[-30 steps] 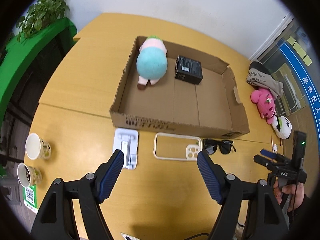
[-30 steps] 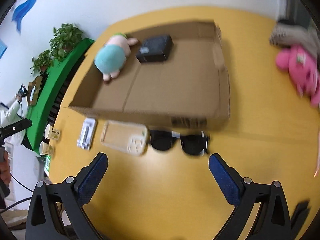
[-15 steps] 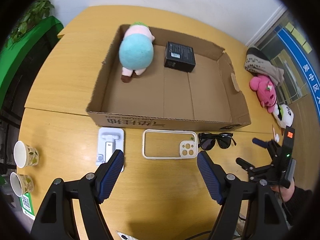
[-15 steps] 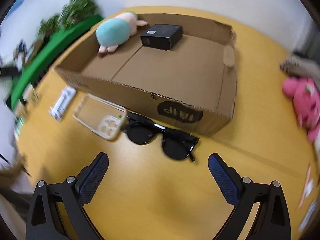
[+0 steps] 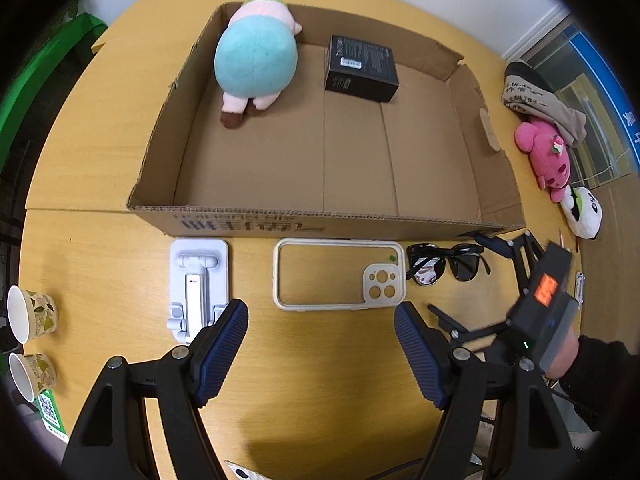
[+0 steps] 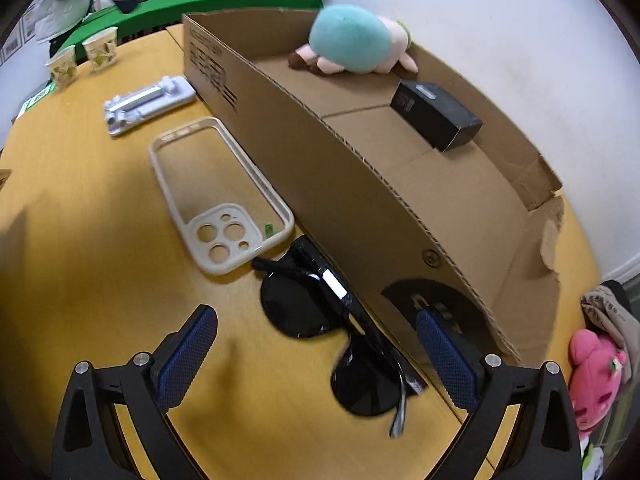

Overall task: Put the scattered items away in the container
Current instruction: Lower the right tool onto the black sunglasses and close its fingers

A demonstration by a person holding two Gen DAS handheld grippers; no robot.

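Note:
An open cardboard box point(image 5: 280, 216) lies on the yellow table and holds a teal plush toy point(image 5: 256, 60) and a small black box point(image 5: 360, 68). Along its front wall lie a white phone stand point(image 5: 196, 280), a cream phone case point(image 5: 336, 276) and black sunglasses point(image 5: 448, 268). My left gripper point(image 5: 320, 328) hangs open just in front of the phone case, holding nothing. My right gripper point(image 6: 316, 320) is open low over the sunglasses point(image 6: 292, 312), one finger on each side, and the pads do not touch them. The box wall point(image 6: 320, 184) stands right beside the glasses.
Two paper cups point(image 5: 30, 312) stand at the table's left edge. A pink plush point(image 5: 544, 156), a panda plush point(image 5: 584, 212) and a grey cloth point(image 5: 540, 104) lie right of the box. A person's hand point(image 5: 560, 356) holds the right gripper.
Both grippers have come down toward the table. The right one has rolled and closed in on the sunglasses, which now sit between its fingers. The left has neared the phone case.

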